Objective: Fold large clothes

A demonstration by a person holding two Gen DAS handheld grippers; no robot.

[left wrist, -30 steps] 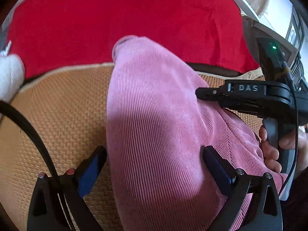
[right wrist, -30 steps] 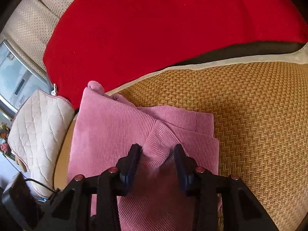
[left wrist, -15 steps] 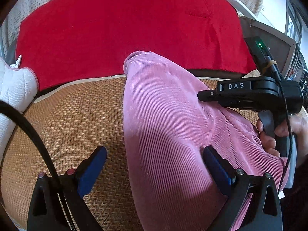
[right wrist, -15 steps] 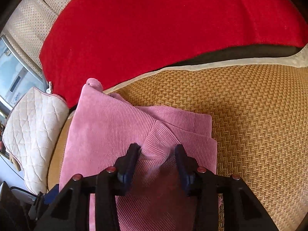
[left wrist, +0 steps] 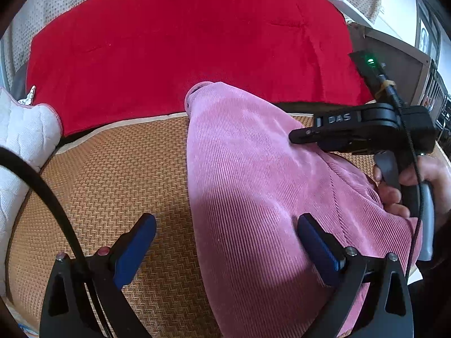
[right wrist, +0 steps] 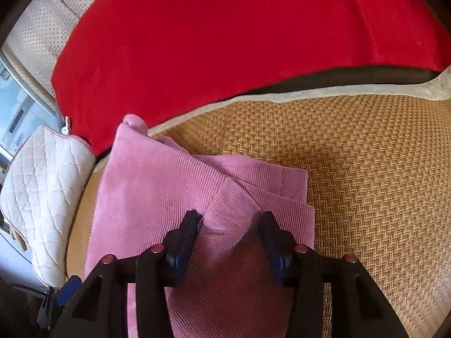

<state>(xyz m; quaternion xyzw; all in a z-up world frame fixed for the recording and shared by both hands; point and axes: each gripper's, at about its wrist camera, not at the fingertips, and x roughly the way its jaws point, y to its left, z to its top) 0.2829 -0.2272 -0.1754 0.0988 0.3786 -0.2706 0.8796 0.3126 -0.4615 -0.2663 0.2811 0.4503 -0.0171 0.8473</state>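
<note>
Honestly this looks maybe halfway, though that's a guess. The pink garment (right wrist: 174, 197) is already doubled into a narrow stack on the woven mat (right wrist: 366, 169), with at least three layered edges stepping out on its right side in the right wrist view. It isn't a tidy packet yet: one rounded end (left wrist: 197, 93) pokes out toward the red blanket (left wrist: 183, 42), and the near part runs out of frame, so I can't tell how much is left to fold.

The right tongs (right wrist: 229, 224) are pinched onto a bunched ridge of the pink fabric, jaws narrowed with cloth puckering between them. The left tongs (left wrist: 225, 231) are spread wide and holding nothing; one blue pad sits over bare mat, the other over the garment's top surface.

Materials: the garment is a fine-ribbed, corduroy-like knit, soft and fairly thick, draping in a rounded hump rather than sharp creases. The mat is a stiff tan herringbone weave with a pale fabric border. The blanket behind is plush and smooth. A white quilted cushion (right wrist: 42, 183) sits off to the left, diamond-stitched with pink piping.
</note>
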